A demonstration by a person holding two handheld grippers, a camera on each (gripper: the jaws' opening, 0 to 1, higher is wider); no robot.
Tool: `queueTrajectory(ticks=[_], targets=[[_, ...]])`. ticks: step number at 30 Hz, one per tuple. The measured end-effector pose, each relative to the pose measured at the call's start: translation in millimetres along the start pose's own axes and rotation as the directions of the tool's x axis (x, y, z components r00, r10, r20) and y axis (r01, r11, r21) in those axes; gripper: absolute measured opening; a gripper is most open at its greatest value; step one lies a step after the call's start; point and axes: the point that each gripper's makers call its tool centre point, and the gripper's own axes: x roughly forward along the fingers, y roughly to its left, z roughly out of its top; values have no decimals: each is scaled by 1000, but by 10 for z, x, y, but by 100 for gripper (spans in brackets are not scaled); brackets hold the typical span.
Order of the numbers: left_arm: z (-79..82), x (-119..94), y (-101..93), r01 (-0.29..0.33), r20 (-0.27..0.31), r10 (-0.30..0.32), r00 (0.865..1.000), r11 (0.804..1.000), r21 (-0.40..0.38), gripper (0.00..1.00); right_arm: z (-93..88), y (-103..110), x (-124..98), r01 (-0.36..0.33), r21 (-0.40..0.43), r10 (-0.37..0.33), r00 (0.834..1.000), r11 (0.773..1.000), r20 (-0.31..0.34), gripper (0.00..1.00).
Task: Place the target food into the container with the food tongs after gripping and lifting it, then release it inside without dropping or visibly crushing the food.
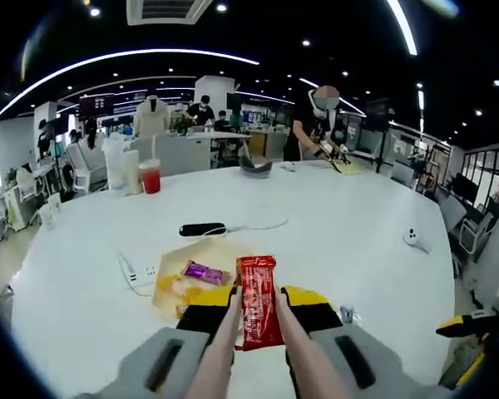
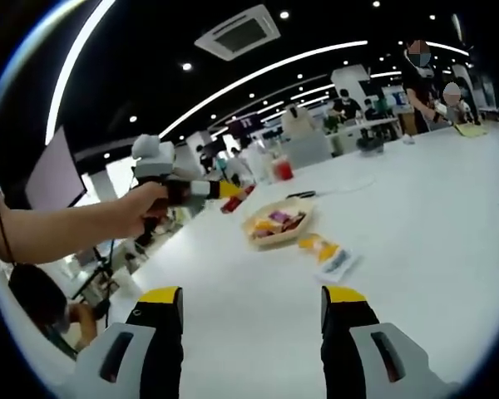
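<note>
Red snack packet up in the air, pinched between the two pale arms of the food tongs. Not inside the container yet. Hangs over the near right corner of the container in the left gripper view. Long side runs straight ahead, away from the left gripper. Looks flat and not squashed.

Probably needs a small move ahead and to the left to get over the middle of the container. Then down low, then a soft letting go. Risk of a drop on the table if let go too soon.

Left gripper squeezed in on the food tongs from both sides, jaws fairly close together. Much nearer to the container than the right gripper. Seen in the right gripper view too, in a hand, up and to the left of the container.

Right gripper spread wide, holding nothing and touching nothing. Well back from the container, low over bare table.

Inside the container, a purple packet and some other small snacks. Just to the left of the container, a white power strip. Past the container, a long black thing, too small to name. Near the container, on the right gripper's side, a yellow packet flat on the table.
</note>
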Motion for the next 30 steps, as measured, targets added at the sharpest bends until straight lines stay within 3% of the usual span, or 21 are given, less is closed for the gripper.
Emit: queueTrajectory(ticks=[4,10,19,22,24,30], targets=[[52,68,3,18,1,-18,1000,1000,-24,19,-10,-6,-16,7,10,-7,1000,1000,0,67],[150,196,91,9,2,-9,1000,1000,-25,19,-1,156,38,-43,-58,42,999,997,-17,68],[330,241,217,-11,9,12,1000,1000,-23,19,99,18,72,-14,-39,15,1000,999,9,68],[390,263,290,-19,10,20,1000,999,-27,19,99,10,85,-12,-34,13,1000,999,8,68],[460,270,316,-14,22,16,1000,997,-80,20,111,11,85,-15,-26,15,1000,1000,9,67],[646,324,394,-20,44,23,999,997,-76,19,205,38,61,-13,-39,14,999,999,31,67]])
